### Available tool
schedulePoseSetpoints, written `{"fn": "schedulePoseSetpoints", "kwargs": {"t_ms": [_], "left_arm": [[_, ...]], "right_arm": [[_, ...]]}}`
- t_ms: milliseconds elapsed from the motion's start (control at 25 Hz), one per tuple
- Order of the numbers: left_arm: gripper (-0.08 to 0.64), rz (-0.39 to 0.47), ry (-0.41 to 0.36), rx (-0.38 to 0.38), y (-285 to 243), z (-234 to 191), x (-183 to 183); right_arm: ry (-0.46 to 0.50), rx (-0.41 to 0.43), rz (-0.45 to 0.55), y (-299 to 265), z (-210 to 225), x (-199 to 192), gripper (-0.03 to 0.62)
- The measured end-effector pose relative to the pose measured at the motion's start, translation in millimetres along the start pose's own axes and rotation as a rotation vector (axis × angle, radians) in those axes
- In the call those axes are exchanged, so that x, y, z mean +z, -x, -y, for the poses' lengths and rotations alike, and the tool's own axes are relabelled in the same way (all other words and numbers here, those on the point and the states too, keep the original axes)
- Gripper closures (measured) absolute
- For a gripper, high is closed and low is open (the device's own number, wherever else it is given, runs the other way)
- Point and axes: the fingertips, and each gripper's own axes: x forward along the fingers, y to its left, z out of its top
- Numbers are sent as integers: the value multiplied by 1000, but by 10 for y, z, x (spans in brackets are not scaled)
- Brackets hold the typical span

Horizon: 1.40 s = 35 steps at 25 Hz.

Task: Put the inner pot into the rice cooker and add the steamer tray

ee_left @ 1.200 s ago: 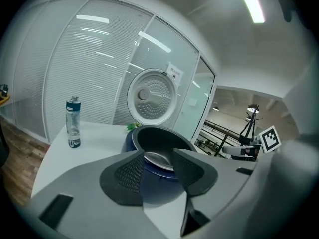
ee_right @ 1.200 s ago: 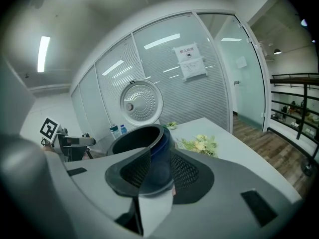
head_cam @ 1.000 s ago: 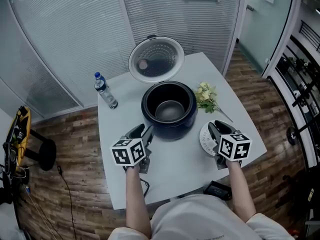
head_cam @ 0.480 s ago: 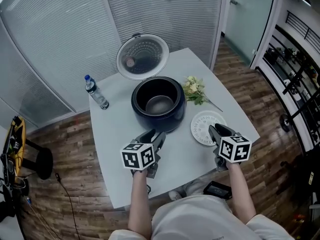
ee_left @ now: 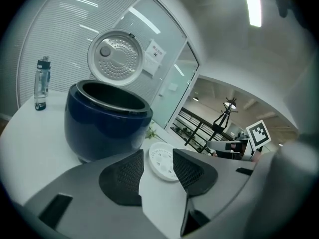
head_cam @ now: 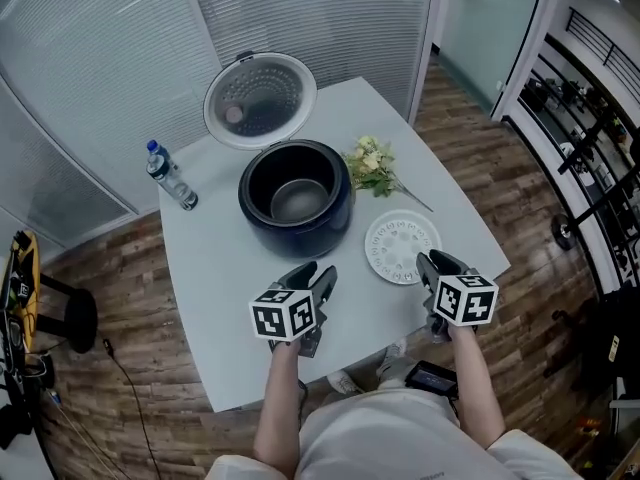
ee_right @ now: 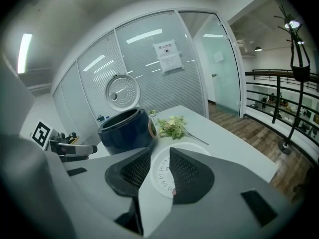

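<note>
The dark blue rice cooker [head_cam: 295, 196] stands mid-table with its round lid [head_cam: 260, 100] swung up behind it. Grey metal shows inside the bowl [head_cam: 298, 202]. The white perforated steamer tray [head_cam: 402, 247] lies flat on the table to the cooker's right. My left gripper [head_cam: 318, 283] is open and empty, hanging in front of the cooker near the table's front edge. My right gripper [head_cam: 432, 266] is open and empty too, just short of the tray's near rim. The tray [ee_right: 163, 176] shows through the gap between the right jaws, and the tray [ee_left: 160, 162] shows between the left jaws.
A bunch of pale flowers [head_cam: 372, 161] lies right of the cooker, behind the tray. A water bottle [head_cam: 170, 176] stands at the table's left. The white table [head_cam: 220, 298] ends close in front of both grippers. Glass walls and a wooden floor surround it.
Both grippers have drawn back from the cooker and tray toward the table's front edge and sunk lower. The tray, partly covered by the right gripper before, now lies fully in view.
</note>
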Motion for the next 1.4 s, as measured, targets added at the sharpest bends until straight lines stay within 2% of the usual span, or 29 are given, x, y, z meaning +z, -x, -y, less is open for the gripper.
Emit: {"fn": "schedulePoseSetpoints", "kwargs": {"t_ms": [560, 960, 1400], "left_arm": [[383, -89, 142, 46, -1002, -10, -360], [383, -139, 212, 98, -1536, -14, -684], [384, -185, 248, 156, -1810, -141, -815]], "right_arm": [[-45, -24, -163, -508, 1084, -372, 472], [-72, 20, -265, -869, 1517, -680, 472], [-103, 33, -289, -1137, 1653, -757, 469]]}}
